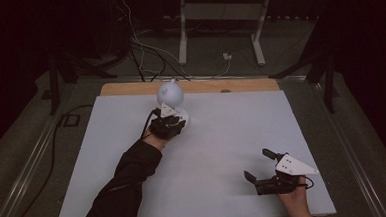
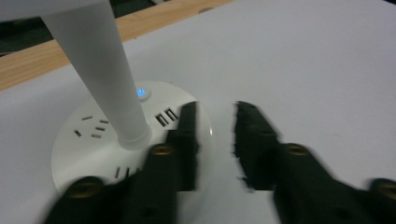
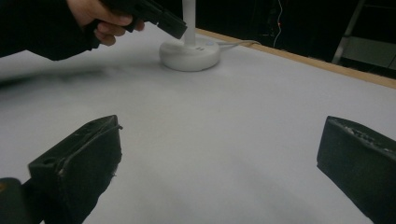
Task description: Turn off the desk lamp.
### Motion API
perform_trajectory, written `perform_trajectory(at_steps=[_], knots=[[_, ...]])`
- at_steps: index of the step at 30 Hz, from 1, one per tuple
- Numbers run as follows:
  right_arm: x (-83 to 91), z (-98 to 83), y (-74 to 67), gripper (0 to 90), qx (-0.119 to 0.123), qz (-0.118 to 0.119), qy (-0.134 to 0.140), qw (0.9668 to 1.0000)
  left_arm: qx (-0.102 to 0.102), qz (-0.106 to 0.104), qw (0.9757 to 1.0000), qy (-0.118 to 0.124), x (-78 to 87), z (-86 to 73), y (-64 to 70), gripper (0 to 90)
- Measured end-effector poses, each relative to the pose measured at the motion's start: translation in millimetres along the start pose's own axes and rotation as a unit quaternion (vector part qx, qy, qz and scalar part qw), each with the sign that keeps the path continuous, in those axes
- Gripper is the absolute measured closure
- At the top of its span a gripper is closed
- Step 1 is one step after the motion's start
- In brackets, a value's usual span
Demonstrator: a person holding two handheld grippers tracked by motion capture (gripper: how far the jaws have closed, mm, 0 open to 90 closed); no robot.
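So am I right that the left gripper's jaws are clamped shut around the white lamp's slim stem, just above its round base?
Not quite: the left gripper is open with nothing between its jaws, hanging over the round white base beside the white lamp's slim stem, as the left gripper view shows.

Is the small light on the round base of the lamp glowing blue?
Yes, in the left gripper view a small blue light glows on top of the white round base, beside the lamp's stem.
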State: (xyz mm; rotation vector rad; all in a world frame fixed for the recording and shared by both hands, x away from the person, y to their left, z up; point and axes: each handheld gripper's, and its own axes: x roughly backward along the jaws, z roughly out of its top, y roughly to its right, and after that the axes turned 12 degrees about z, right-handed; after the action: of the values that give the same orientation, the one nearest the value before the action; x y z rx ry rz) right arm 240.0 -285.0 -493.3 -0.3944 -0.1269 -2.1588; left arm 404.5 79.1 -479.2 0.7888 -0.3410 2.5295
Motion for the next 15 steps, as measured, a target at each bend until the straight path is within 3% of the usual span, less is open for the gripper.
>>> perform_trajectory(at_steps=[7,9,12,15], knots=[[-0.3,-0.3,0.1,0.0,0.000,-0.001,-0.001,1.0000,0.005,-0.038,0.9992,-0.008,15.5,1.7,-3.1,41.4],[-1.0,-0.3,0.3,0.0,0.000,-0.001,-0.002,1.0000,0.003,-0.043,0.9990,-0.008,20.5,2.9,-4.5,30.5],[-1.6,-0.4,0.5,0.0,0.000,-0.001,-0.004,1.0000,-0.004,-0.052,0.9985,-0.015,28.7,4.8,-5.8,24.0],[-2.4,-0.4,-0.1,0.0,0.000,0.000,-0.005,1.0000,-0.009,-0.058,0.9979,-0.028,35.8,5.2,-6.8,9.1]])
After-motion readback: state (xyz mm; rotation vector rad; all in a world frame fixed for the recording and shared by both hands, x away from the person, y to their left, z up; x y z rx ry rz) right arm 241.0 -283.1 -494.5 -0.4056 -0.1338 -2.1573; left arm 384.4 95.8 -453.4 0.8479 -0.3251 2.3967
